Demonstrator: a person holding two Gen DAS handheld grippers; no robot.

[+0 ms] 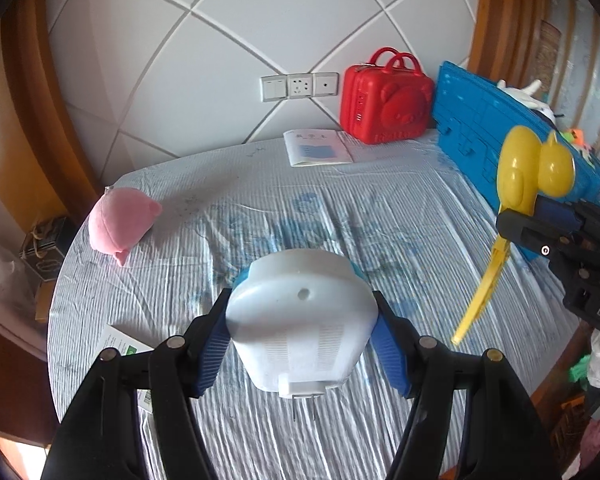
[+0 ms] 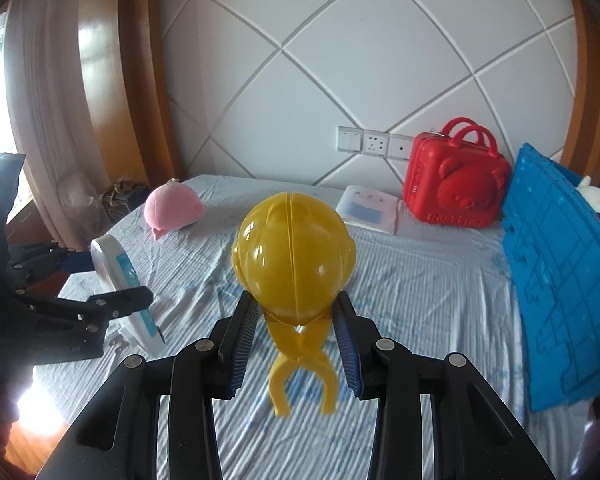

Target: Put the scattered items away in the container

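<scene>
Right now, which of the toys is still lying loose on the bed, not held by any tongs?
The pink plush toy, lying near the bed's far left edge. The yellow ball-shaped toy is gripped by the right tongs.

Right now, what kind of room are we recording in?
Probably a bedroom: the work surface is a bed with a wrinkled striped sheet, backed by a padded white headboard wall with a socket panel, and a pink plush toy lies on it.

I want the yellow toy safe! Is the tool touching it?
Touching. The right wrist view shows the right tool with both blue pads pressed against the yellow toy, which is lifted above the bed.
</scene>
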